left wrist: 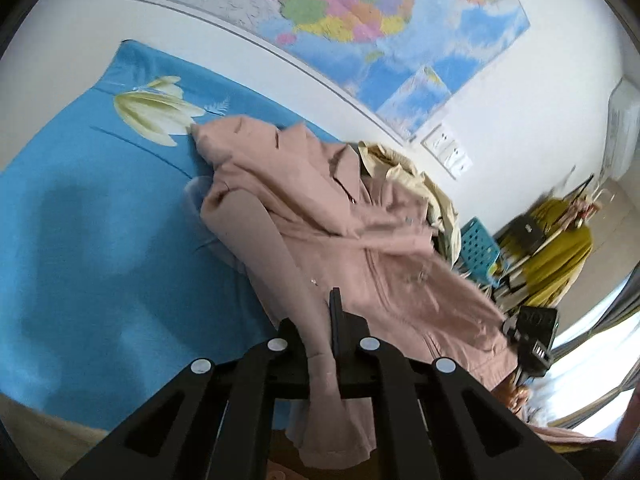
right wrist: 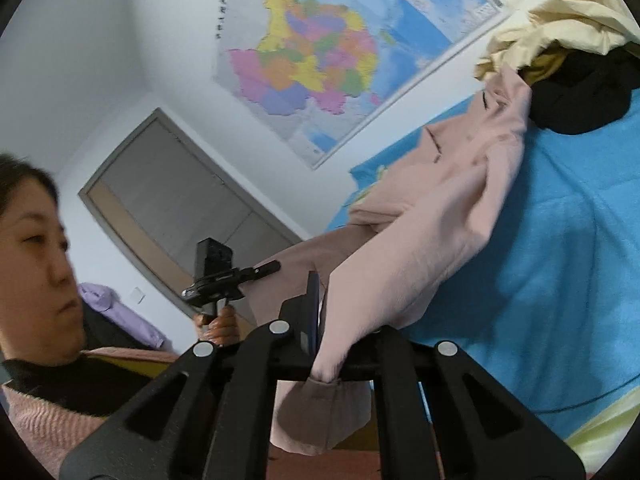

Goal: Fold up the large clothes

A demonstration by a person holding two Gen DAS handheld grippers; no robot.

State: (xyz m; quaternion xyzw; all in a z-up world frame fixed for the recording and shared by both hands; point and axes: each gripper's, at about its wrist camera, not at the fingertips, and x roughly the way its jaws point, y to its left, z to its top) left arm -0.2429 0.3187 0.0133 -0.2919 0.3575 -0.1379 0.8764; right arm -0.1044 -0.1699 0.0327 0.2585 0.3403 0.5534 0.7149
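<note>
Surface is a bed under a bright blue sheet [left wrist: 80, 220] printed with a pale cream flower [left wrist: 156, 110]; a large multicoloured wall map [left wrist: 360, 12] hangs on the white wall behind it.

The large dusty-pink cloth coat [left wrist: 320, 216] lies crumpled across the sheet, its near edge lifted off the bed. Just past it sit a cream-yellow garment [right wrist: 560, 20] and a black garment [right wrist: 592, 92].

Left gripper [left wrist: 324, 340] – jaws closed tight on a pink sleeve of the coat, cuff hanging below the fingers. Right gripper [right wrist: 320, 320] – also clamped on pink coat fabric, a fold drooping beneath it.

Left wrist view only: teal perforated plastic basket [left wrist: 478, 242], stacked books, mustard-yellow cloth [left wrist: 560, 256] and white wall sockets [left wrist: 448, 150].

Right wrist view only: grey door [right wrist: 180, 200], a person in a pink knit sweater [right wrist: 48, 420], and a hand [right wrist: 218, 326] holding the left gripper's handle.
</note>
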